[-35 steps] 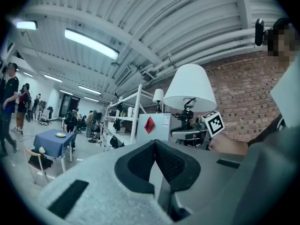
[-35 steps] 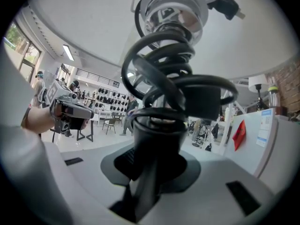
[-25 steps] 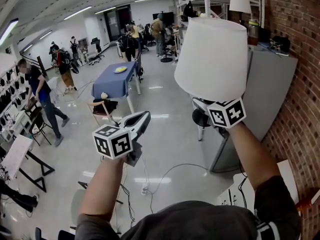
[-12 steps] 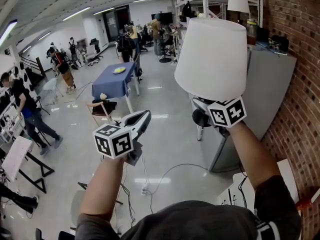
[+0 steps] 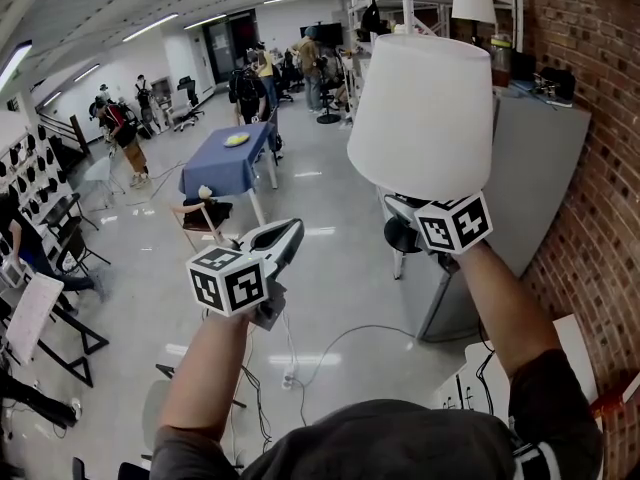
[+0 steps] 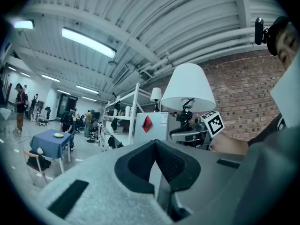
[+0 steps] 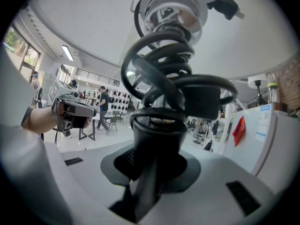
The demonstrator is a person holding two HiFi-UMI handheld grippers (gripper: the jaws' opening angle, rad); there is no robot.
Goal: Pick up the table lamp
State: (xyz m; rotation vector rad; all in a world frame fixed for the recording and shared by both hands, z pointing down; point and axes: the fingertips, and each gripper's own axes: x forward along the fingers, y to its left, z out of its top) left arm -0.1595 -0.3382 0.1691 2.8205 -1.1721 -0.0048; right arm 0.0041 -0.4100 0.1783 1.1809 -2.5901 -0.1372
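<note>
White-shaded table lamp (image 5: 425,118) on a black cord-wrapped stem: probably light, top-heavy, shade dentable. It rises above the jaws of your right gripper (image 7: 151,165), which pinch the stiff stem, the best hold. Your left gripper (image 6: 155,149): jaws pressed together, empty.

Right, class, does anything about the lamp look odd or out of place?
Yes. The lamp is held up in mid-air by the right gripper, jaws clamped on its stem. Its cord is wound in loose coils round that stem under the shade, with what looks like the plug sticking out.
</note>
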